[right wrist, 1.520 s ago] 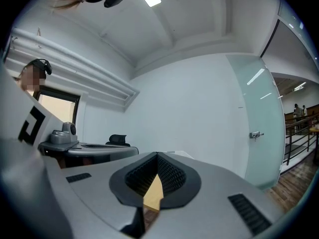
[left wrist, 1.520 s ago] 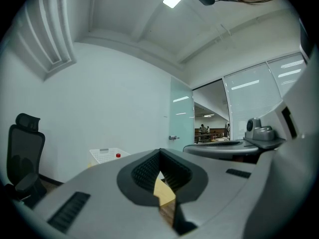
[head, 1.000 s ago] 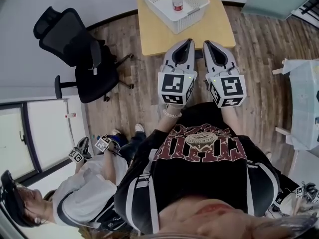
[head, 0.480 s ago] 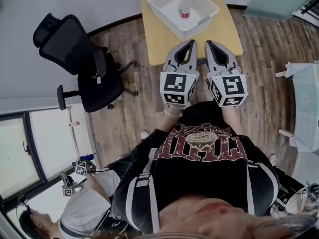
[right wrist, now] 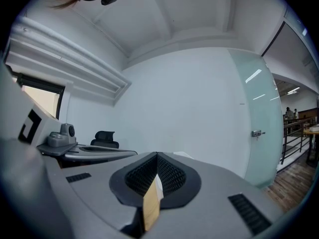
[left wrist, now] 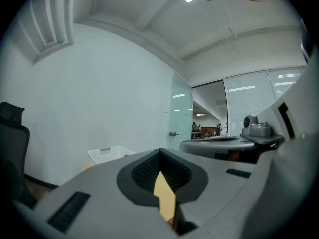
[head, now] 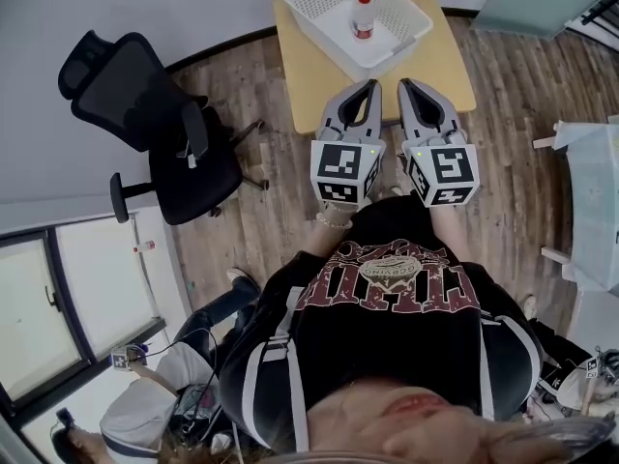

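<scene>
My left gripper [head: 370, 84] and right gripper [head: 404, 83] are held side by side in front of the person's chest, both shut with nothing between the jaws. Their tips hang over the near edge of a small wooden table [head: 453, 66]. On it stands a white mesh basket [head: 302, 4] holding a clear bottle with a red cap [head: 364, 14]. In the left gripper view the shut left gripper [left wrist: 160, 153] points past the basket [left wrist: 106, 154] toward a white wall. In the right gripper view the right gripper [right wrist: 157, 156] is also shut.
A black office chair [head: 145, 114] stands left of the table on the wooden floor. A glass-topped table [head: 595, 211] is at the right edge. Another person [head: 155, 419] crouches at the lower left. A glass door [left wrist: 180, 118] lies beyond the wall.
The head view has slid so the table and basket sit further right and closer to the gripper tips. The crouching person moved lower in the frame. Both grippers stay shut.
</scene>
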{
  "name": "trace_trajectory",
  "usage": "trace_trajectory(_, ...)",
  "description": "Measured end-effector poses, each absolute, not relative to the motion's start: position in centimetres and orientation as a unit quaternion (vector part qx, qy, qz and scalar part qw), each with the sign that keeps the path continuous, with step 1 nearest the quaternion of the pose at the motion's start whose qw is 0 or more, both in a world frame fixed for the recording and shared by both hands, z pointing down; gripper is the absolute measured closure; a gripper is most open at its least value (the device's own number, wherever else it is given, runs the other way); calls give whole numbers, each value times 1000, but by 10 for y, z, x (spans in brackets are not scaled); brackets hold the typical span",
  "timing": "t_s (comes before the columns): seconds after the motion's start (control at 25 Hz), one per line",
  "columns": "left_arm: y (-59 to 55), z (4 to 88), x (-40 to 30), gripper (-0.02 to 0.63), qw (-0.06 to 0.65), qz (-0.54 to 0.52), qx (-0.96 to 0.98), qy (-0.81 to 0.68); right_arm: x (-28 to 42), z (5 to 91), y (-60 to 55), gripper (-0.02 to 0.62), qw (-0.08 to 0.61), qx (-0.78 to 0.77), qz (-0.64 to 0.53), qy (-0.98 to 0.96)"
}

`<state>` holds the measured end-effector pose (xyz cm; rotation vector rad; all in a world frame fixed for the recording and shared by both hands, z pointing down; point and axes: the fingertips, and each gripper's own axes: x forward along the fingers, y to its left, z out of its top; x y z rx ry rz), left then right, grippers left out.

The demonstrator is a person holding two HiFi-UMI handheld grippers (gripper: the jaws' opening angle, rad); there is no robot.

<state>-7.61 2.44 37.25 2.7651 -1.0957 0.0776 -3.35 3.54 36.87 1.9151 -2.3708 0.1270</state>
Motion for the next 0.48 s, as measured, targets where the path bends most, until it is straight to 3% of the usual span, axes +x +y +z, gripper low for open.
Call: trace_trajectory(0.48,-10,373,-69,560,85,29,918,-387,-28,369,-3,578,50,611,41,-789)
